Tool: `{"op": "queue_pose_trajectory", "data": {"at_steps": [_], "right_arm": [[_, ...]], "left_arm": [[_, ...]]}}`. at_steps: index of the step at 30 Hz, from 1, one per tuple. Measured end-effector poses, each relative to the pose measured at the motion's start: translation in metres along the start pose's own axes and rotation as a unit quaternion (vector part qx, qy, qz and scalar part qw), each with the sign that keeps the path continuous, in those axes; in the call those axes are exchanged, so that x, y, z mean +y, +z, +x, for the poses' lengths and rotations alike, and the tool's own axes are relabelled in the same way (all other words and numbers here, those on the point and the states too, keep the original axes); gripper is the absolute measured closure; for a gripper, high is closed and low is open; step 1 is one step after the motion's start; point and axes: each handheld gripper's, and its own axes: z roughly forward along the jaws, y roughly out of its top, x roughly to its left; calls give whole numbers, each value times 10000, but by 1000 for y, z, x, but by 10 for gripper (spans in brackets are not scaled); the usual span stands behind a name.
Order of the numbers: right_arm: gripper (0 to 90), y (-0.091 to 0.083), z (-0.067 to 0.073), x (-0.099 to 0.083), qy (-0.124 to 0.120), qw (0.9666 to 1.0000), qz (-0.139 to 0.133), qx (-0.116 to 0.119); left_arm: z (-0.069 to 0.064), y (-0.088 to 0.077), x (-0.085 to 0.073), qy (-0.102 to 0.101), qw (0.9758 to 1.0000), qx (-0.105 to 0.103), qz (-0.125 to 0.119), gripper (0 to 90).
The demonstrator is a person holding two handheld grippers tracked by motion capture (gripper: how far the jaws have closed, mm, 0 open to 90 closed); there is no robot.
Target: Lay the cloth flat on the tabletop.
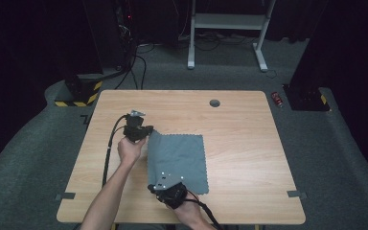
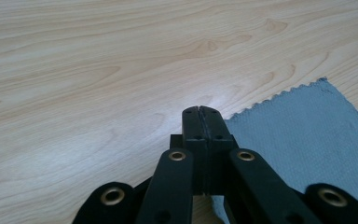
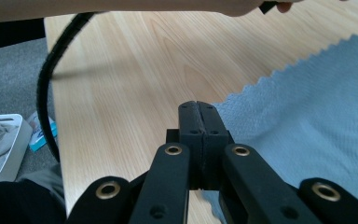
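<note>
Both tongs closed at grey cloth (image 1: 177, 160) left corners, wooden table (image 1: 239, 124)

Seen from above, two bare forearms come in from the near edge, each hand holding a black gripper. The left forearm slants up and to the right; its hand (image 1: 130, 149) wraps the handle from below, and the left gripper (image 1: 143, 135) sits beyond the hand, pointing right. A black cable loops from it back along the arm. The right hand (image 1: 188, 211) is much nearer, its right gripper (image 1: 159, 188) pointing left, with a grey plate on top. In both gripper views the two black jaws are pressed tightly together, with no gap visible between them.
</note>
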Motion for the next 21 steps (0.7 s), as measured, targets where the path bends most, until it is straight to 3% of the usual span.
{"op": "queue_pose_trajectory", "data": {"at_steps": [11,21], "right_arm": [[900,-17,-9,-29,408,9990,31,-168],[900,-38,-19,-49,673,9970,-4,-372]], "left_arm": [[-26,12,11,274,9995,-168,-1,900],[-43,25,18,352,9990,-283,24,900]]}}
